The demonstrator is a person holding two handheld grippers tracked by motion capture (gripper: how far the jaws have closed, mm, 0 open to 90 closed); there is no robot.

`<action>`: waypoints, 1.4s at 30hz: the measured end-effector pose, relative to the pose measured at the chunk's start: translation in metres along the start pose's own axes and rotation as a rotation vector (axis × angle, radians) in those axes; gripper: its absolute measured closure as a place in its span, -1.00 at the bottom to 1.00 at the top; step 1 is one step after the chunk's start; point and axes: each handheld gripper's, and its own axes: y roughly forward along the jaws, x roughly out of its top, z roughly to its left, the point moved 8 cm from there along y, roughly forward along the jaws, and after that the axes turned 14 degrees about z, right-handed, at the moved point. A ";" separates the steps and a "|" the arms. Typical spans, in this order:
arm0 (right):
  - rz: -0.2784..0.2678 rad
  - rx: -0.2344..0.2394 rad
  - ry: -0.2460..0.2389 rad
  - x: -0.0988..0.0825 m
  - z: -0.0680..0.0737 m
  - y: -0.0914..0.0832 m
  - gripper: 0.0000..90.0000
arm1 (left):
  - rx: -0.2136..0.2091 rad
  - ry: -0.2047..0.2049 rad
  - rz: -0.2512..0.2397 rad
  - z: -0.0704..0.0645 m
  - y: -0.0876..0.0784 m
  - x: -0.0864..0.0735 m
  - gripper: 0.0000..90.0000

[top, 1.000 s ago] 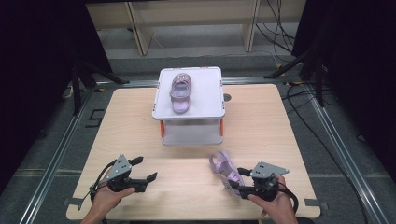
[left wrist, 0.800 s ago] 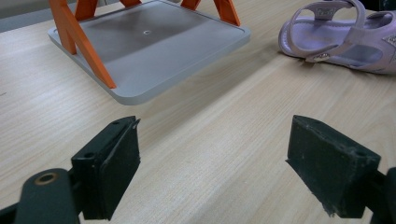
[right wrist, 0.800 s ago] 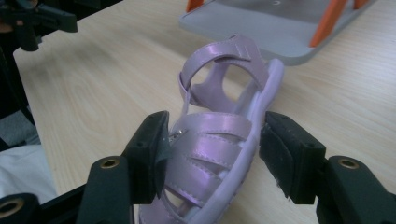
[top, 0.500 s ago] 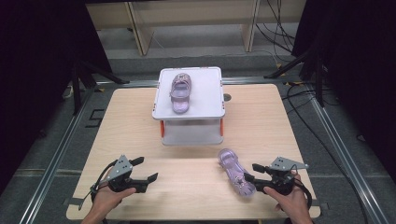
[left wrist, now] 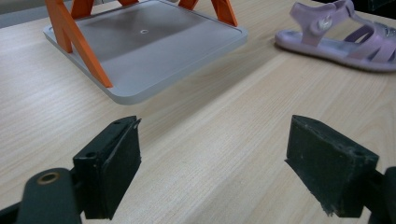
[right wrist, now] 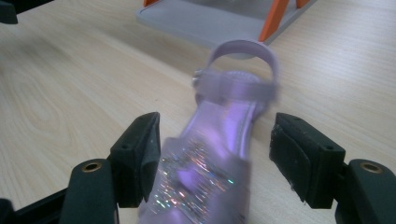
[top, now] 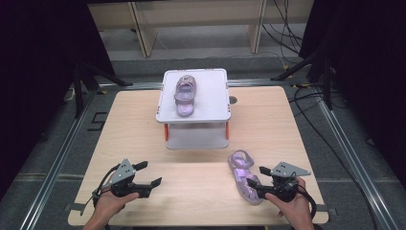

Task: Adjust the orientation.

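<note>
A lilac glitter sandal [top: 243, 176] lies flat on the wooden table, heel strap toward the stand. My right gripper [top: 256, 177] is open at its toe end. In the right gripper view the sandal [right wrist: 215, 147] lies between the two spread jaws, close to the left one and with a gap to the right one. A matching sandal [top: 184, 94] rests on top of the white stand [top: 215, 91]. My left gripper [top: 150, 174] is open over bare wood at the front left, and between its jaws [left wrist: 219, 172] there is nothing. The first sandal [left wrist: 345, 35] appears far right.
The stand's grey base plate [left wrist: 144, 51] with orange legs [left wrist: 77, 39] sits mid-table, ahead of both grippers. Dark cables [top: 316, 120] trail on the floor to the right. The table's front edge is just behind both hands.
The right gripper held the sandal tilted up off the table a second ago. The sandal now lies flat and the right gripper has opened and drawn back to the right. The left gripper stayed still.
</note>
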 end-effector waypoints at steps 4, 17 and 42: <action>0.001 -0.010 -0.029 0.000 -0.001 0.004 -0.25 | 0.000 0.000 -0.001 0.000 0.000 0.000 -0.62; 0.085 -0.005 -0.062 -0.007 0.013 0.015 -0.46 | 0.003 0.013 -0.001 0.000 0.000 0.000 -0.61; 0.158 -0.068 -0.115 -0.013 0.006 0.014 -0.50 | 0.003 0.005 -0.003 -0.001 0.001 0.000 -0.60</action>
